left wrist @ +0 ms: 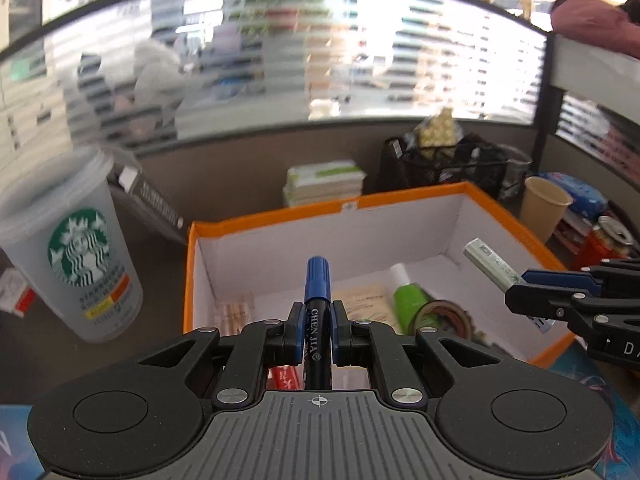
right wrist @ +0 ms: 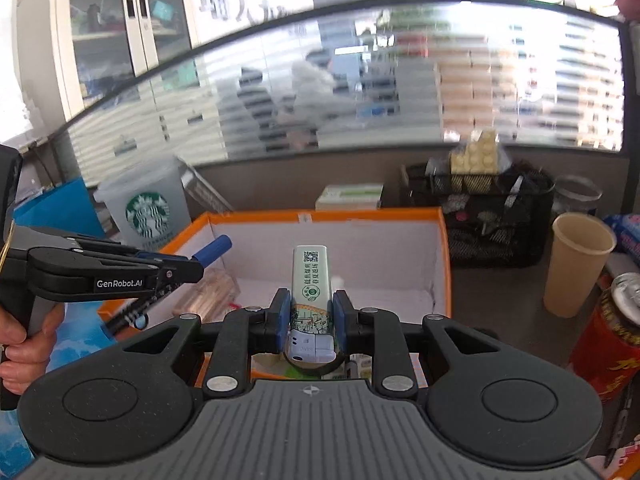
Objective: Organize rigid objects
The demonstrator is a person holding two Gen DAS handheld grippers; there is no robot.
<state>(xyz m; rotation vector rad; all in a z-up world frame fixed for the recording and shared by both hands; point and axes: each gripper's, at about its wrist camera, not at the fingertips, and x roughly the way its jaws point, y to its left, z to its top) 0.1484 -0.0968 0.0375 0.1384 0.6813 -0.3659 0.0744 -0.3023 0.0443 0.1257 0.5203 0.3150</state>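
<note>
Marker (left wrist: 318, 312) clamped in my left hand-held gripper (left wrist: 318, 330), green-white tube (right wrist: 311, 288) clamped in my right hand-held gripper (right wrist: 311, 320); both held over the orange-rimmed box (left wrist: 280, 216).

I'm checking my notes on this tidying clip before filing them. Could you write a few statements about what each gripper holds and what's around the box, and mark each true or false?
1. The left hand-held gripper is shut on a blue-capped marker. True.
2. The right hand-held gripper is empty. False: it grips a pale green tube.
3. The orange-rimmed box is empty. False: a green bottle and other items lie inside.
4. A Starbucks cup stands outside the box. True.
</note>
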